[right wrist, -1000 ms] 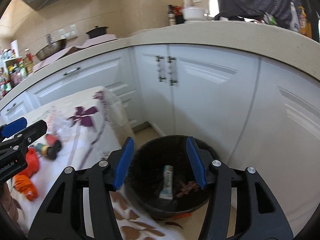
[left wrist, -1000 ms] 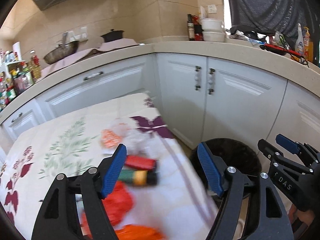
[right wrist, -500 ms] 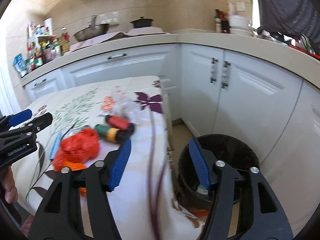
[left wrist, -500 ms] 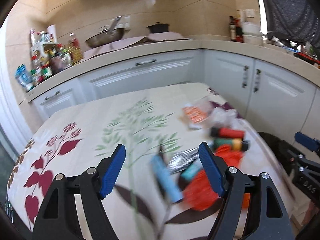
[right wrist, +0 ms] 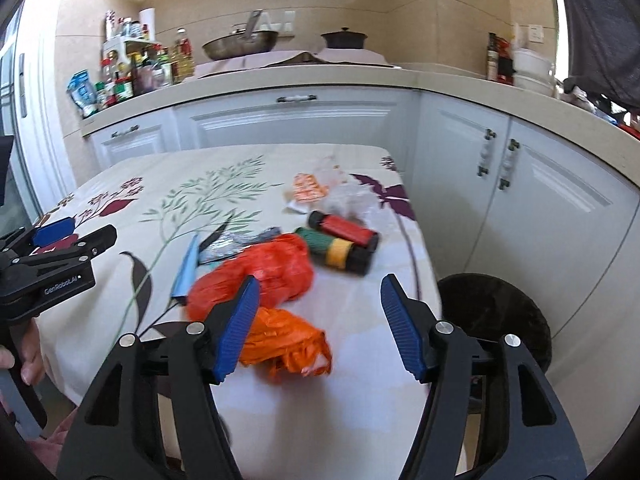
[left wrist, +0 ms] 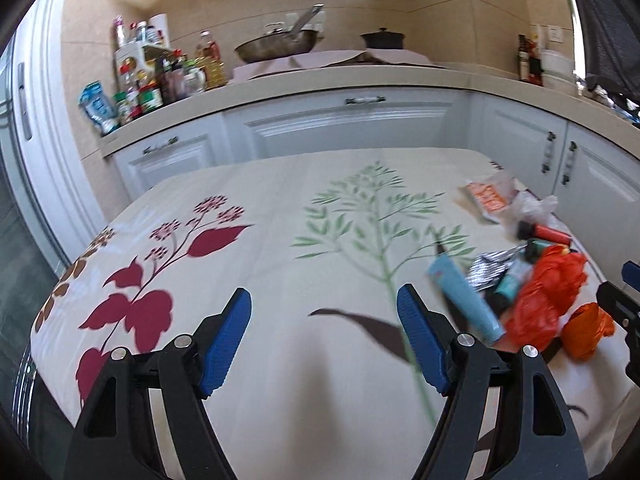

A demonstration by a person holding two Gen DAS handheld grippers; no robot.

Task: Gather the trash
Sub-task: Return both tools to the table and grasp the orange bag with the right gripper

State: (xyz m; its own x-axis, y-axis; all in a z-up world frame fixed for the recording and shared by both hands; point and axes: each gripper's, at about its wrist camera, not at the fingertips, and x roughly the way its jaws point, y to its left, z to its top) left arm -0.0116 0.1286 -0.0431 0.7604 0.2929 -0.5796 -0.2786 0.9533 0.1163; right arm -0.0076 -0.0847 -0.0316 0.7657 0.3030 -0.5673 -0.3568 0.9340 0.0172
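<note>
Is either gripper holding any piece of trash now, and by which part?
Nothing is held. The left gripper and the right gripper are both open, with nothing between the fingers.

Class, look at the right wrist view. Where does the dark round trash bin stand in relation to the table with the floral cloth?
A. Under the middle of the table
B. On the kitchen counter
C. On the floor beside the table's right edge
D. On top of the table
C: the dark round trash bin stands on the floor just past the right edge of the floral-cloth table, in front of the white cabinet doors.
</note>
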